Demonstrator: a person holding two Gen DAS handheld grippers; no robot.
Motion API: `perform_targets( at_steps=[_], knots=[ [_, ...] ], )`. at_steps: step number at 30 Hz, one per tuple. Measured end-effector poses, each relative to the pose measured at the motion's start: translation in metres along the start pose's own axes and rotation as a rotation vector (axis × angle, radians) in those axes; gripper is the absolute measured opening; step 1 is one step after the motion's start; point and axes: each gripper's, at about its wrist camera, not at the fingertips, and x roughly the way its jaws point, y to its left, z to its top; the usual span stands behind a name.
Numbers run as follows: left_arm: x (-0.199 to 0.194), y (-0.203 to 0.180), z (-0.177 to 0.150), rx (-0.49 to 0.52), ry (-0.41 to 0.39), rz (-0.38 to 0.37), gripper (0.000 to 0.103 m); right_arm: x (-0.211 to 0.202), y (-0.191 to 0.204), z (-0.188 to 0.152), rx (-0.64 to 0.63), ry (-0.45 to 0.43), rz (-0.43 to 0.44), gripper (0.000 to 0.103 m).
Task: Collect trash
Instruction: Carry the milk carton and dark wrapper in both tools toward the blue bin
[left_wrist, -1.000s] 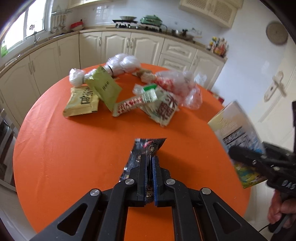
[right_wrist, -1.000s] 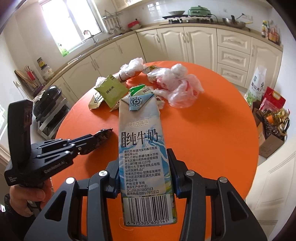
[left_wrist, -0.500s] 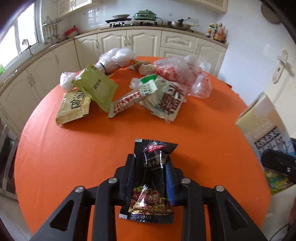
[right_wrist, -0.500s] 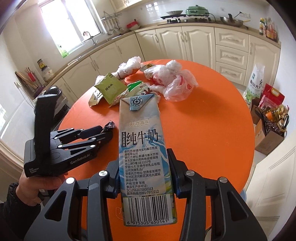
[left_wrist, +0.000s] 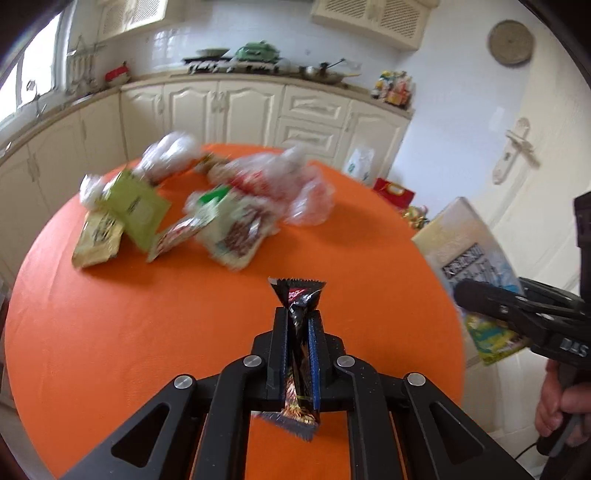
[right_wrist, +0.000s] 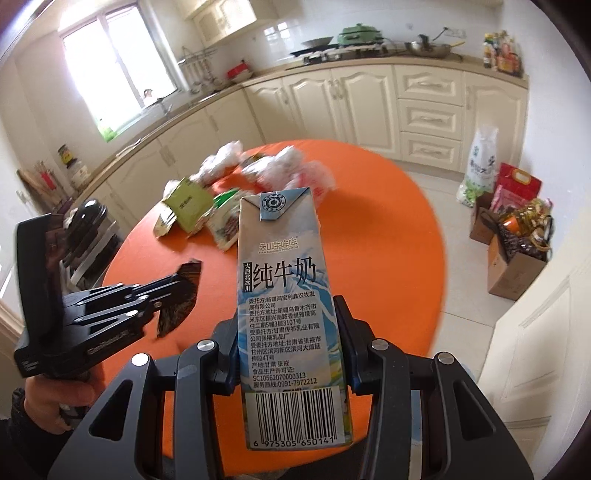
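Observation:
My left gripper (left_wrist: 297, 325) is shut on a black snack wrapper (left_wrist: 298, 295), held edge-on above the round orange table (left_wrist: 110, 332). It also shows in the right wrist view (right_wrist: 173, 291) at left, with the wrapper (right_wrist: 181, 299). My right gripper (right_wrist: 291, 317) is shut on a tall milk carton (right_wrist: 284, 295), held upright above the table's near right edge. The carton shows at right in the left wrist view (left_wrist: 472, 258). A heap of trash lies at the table's far side: a green packet (left_wrist: 140, 210), a yellow packet (left_wrist: 98, 240), snack bags (left_wrist: 236, 229) and crumpled plastic bags (left_wrist: 295, 188).
Cream kitchen cabinets (right_wrist: 369, 103) and a counter with a stove run behind the table. Bags and a cardboard box (right_wrist: 513, 243) stand on the floor at right. A black appliance rack (right_wrist: 88, 229) stands left of the table. A white door (left_wrist: 517, 155) is at right.
Both grippers have risen and pulled back from the table, so the trash heap looks farther away. The wrapper in the left gripper has turned from flat-on to edge-on. Both grips are unchanged.

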Motion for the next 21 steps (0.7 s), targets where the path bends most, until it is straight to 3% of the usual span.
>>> perform_targets(
  at_steps=[6, 13, 21],
  knots=[
    [-0.006, -0.073, 0.02, 0.13, -0.057, -0.097, 0.002, -0.051, -0.063, 0.0, 0.096, -0.079, -0.117, 0.042],
    [0.032, -0.115, 0.029, 0.15, -0.004, -0.189, 0.002, -0.073, -0.12, -0.015, 0.187, -0.084, -0.201, 0.042],
    [0.099, -0.182, 0.032, 0.227, 0.084, -0.299, 0.002, -0.07, -0.199, -0.062, 0.331, -0.024, -0.271, 0.042]
  ],
)
